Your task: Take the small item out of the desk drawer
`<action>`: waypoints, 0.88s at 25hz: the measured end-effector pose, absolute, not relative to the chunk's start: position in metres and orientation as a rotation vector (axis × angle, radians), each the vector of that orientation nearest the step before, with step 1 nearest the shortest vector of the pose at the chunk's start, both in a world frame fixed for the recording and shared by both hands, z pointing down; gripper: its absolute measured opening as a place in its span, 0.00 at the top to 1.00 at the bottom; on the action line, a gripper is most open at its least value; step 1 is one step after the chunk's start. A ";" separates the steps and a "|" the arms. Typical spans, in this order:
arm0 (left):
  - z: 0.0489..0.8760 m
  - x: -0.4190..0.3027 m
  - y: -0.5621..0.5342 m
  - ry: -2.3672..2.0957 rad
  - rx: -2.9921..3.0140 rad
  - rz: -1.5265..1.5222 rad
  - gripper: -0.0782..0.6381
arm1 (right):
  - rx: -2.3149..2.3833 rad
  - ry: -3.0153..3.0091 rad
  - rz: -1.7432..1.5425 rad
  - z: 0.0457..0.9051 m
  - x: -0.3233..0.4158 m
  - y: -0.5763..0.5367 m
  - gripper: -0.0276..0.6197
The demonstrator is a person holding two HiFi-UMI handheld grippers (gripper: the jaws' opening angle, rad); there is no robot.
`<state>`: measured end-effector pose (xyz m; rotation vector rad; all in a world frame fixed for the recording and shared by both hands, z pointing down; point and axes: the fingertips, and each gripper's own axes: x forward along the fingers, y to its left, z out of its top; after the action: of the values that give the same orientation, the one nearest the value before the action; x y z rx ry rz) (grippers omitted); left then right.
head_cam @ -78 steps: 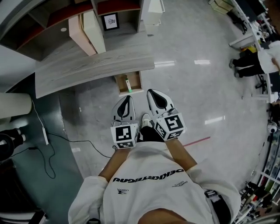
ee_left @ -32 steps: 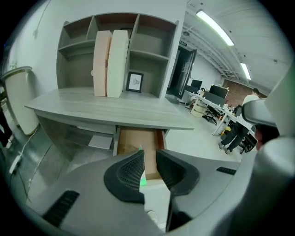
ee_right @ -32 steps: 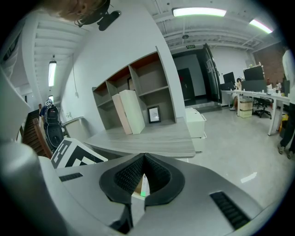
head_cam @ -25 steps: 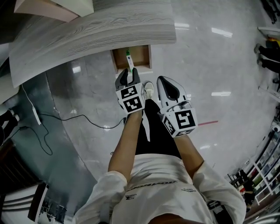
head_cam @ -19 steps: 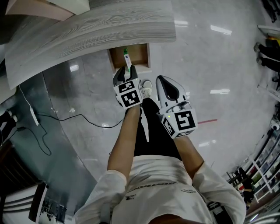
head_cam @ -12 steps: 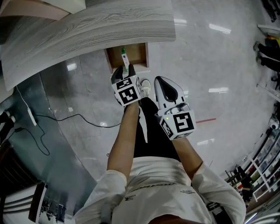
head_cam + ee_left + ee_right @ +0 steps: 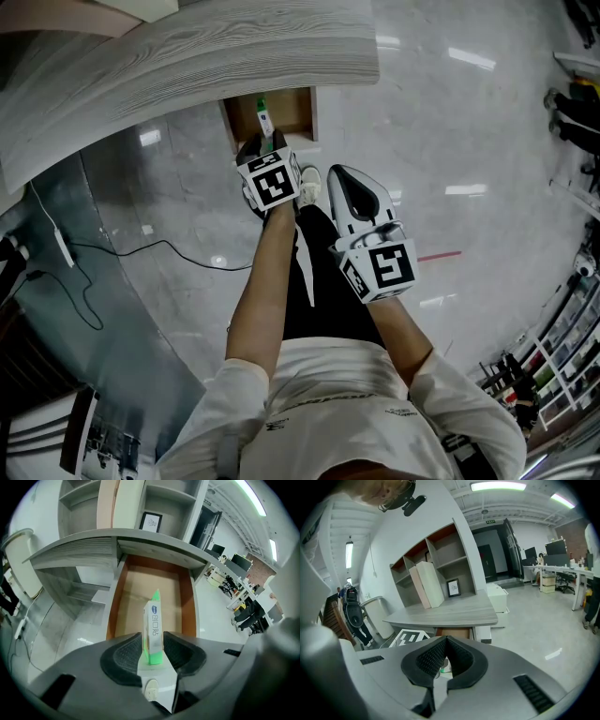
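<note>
A small white-and-green box (image 7: 263, 119) lies in the open wooden drawer (image 7: 305, 111) under the grey desk (image 7: 187, 56). My left gripper (image 7: 261, 142) reaches into the drawer's front. In the left gripper view the box (image 7: 153, 625) has its green near end between the jaws of the left gripper (image 7: 152, 641). They stand wide apart, just beside its sides, and I see no squeeze. The box's far end points into the drawer (image 7: 186, 602). My right gripper (image 7: 343, 175) hangs back over the floor, its tips together and empty, as in its own view (image 7: 446, 639).
A black cable (image 7: 141, 248) runs over the glossy floor at the left. The person's shoe (image 7: 309, 186) is just below the drawer. Shelves with a picture frame (image 7: 151, 521) rise behind the desk. A red floor line (image 7: 441, 255) lies to the right.
My left gripper has moved forward from over the floor to the drawer's front, and the box's near end now sits between its jaws. The right gripper has barely shifted.
</note>
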<state>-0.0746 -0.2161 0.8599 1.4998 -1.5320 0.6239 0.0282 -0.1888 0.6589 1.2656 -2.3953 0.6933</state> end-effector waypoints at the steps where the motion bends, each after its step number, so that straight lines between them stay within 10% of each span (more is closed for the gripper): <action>1: 0.861 -0.075 -0.216 -1.529 1.495 0.627 0.67 | 1.267 -2.393 0.695 0.660 0.029 -0.188 0.91; 22: 0.855 -0.080 -0.219 -1.519 1.506 0.641 0.76 | 1.311 -2.342 0.719 0.662 0.047 -0.184 0.91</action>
<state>-0.0799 -0.2186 0.8549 1.5061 -1.5190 0.6406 0.0470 -0.1836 0.6624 1.3110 -2.3424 0.7193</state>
